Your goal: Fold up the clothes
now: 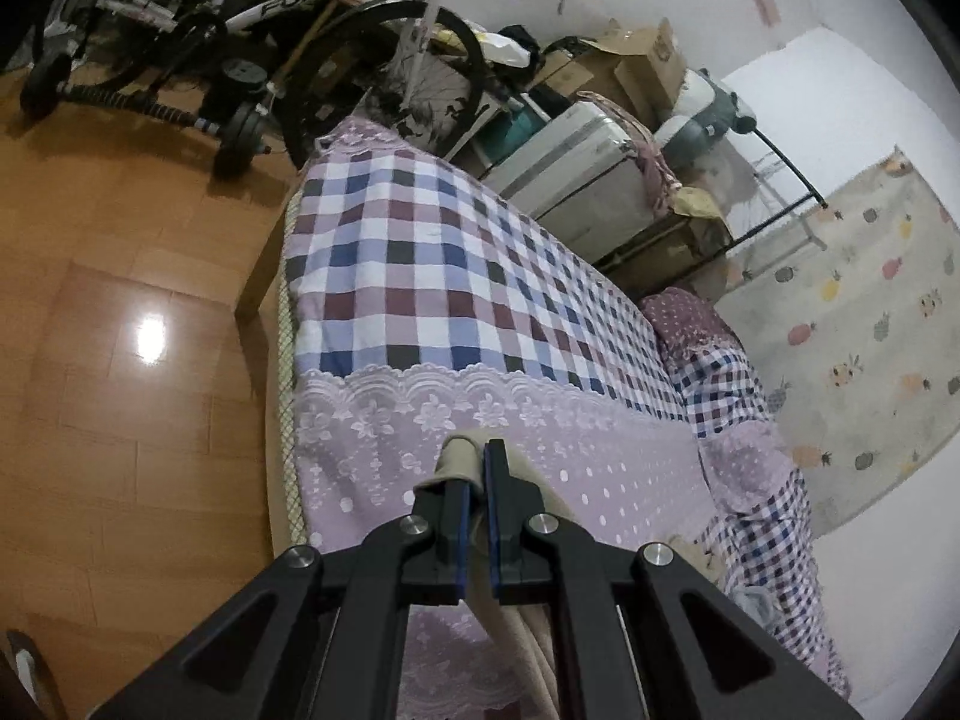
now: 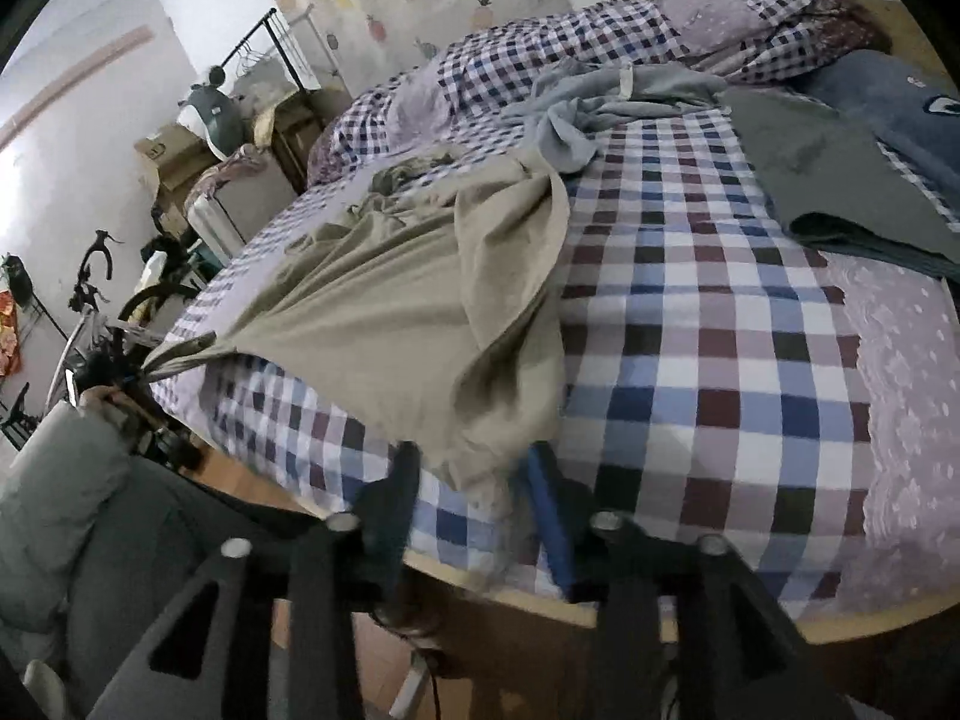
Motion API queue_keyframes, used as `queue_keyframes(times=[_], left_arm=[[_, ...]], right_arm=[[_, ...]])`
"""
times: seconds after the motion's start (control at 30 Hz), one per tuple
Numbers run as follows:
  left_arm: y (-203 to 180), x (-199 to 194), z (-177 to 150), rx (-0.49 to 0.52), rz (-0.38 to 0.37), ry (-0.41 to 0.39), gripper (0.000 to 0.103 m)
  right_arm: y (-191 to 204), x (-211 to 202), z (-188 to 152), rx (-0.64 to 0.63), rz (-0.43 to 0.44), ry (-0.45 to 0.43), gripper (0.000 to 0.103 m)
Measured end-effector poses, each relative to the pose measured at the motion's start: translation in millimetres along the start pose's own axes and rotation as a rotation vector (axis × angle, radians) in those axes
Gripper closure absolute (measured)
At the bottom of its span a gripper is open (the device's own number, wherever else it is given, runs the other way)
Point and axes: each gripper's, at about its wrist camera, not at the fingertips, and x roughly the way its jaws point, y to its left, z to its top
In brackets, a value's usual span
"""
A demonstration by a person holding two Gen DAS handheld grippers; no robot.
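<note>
A beige garment (image 2: 390, 300) lies crumpled across the checked bedsheet (image 2: 720, 360), stretched toward the bed's left edge. My left gripper (image 1: 474, 459) is shut on a corner of the beige garment (image 1: 459, 459), held just above the lilac lace border; more of the cloth hangs under the fingers. My right gripper (image 2: 474, 474) is open and blurred at the near edge of the bed. The garment's near hem sits between its two fingers. I cannot tell whether the fingers touch the cloth.
A grey-blue garment (image 2: 600, 102), a dark green folded one (image 2: 840, 180) and a blue one (image 2: 900, 102) lie further up the bed. A bicycle (image 1: 300, 12), a barbell (image 1: 234, 132), boxes and a suitcase (image 1: 576, 174) crowd the wooden floor (image 1: 120, 300). A grey sleeve (image 2: 60, 480) is at left.
</note>
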Motion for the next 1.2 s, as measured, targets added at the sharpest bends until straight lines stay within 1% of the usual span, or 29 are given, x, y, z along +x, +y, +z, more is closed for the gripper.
queue_keyframes(times=[0.1, 0.2, 0.27, 0.3, 0.33, 0.37, 0.4, 0.43, 0.5, 0.6, 0.67, 0.73, 0.8, 0.87, 0.93, 1.03, 1.17, 1.2], left_arm=[[12, 0, 3, -0.053, -0.007, 0.024, 0.100], [23, 6, 5, -0.098, -0.026, 0.067, 0.099], [29, 14, 4, -0.130, -0.050, 0.123, 0.098], [30, 18, 2, -0.140, -0.064, 0.151, 0.091], [31, 22, 0, -0.153, -0.078, 0.182, 0.070], [32, 25, -3, -0.165, -0.091, 0.208, 0.054], [32, 26, -4, -0.169, -0.097, 0.217, 0.027], [31, 25, -5, -0.170, -0.103, 0.217, 0.018], [29, 22, -5, -0.164, -0.112, 0.214, 0.018], [28, 20, -7, -0.163, -0.108, 0.232, 0.017], [30, 19, -9, -0.182, -0.107, 0.248, 0.016], [29, 17, -13, -0.187, -0.119, 0.283, 0.014], [23, 17, -19, -0.168, -0.137, 0.334, 0.013], [13, 17, -27, -0.119, -0.167, 0.397, 0.012], [1, 14, -37, -0.058, -0.201, 0.451, 0.012], [-23, 9, -55, 0.063, -0.290, 0.541, 0.011], [-56, 2, -80, 0.225, -0.409, 0.660, 0.011], [-64, 0, -85, 0.264, -0.436, 0.678, 0.011]], right_arm=[[-8, -11, 1, 0.047, 0.014, -0.035, 0.059], [-16, -21, 5, 0.098, 0.026, -0.092, 0.056], [-18, -20, 11, 0.122, 0.021, -0.117, 0.055], [-19, -20, 13, 0.133, 0.019, -0.130, 0.055], [-18, -18, 16, 0.140, 0.016, -0.137, 0.053], [-17, -14, 19, 0.143, 0.013, -0.140, 0.053], [-15, -9, 23, 0.139, 0.012, -0.140, 0.052], [-12, -2, 28, 0.128, 0.012, -0.137, 0.052], [-5, 11, 36, 0.093, 0.005, -0.126, 0.052], [7, 34, 50, 0.024, -0.007, -0.111, 0.052], [6, 50, 60, 0.004, -0.043, -0.107, 0.052], [-2, 62, 69, 0.018, -0.080, -0.113, 0.052], [-16, 70, 80, 0.053, -0.084, -0.133, 0.052], [-31, 79, 92, 0.092, -0.085, -0.147, 0.052], [-44, 88, 104, 0.131, -0.064, -0.147, 0.052], [-60, 103, 120, 0.172, -0.025, -0.137, 0.051], [-64, 125, 140, 0.140, -0.030, -0.120, 0.051], [-64, 131, 144, 0.127, -0.025, -0.115, 0.051]])
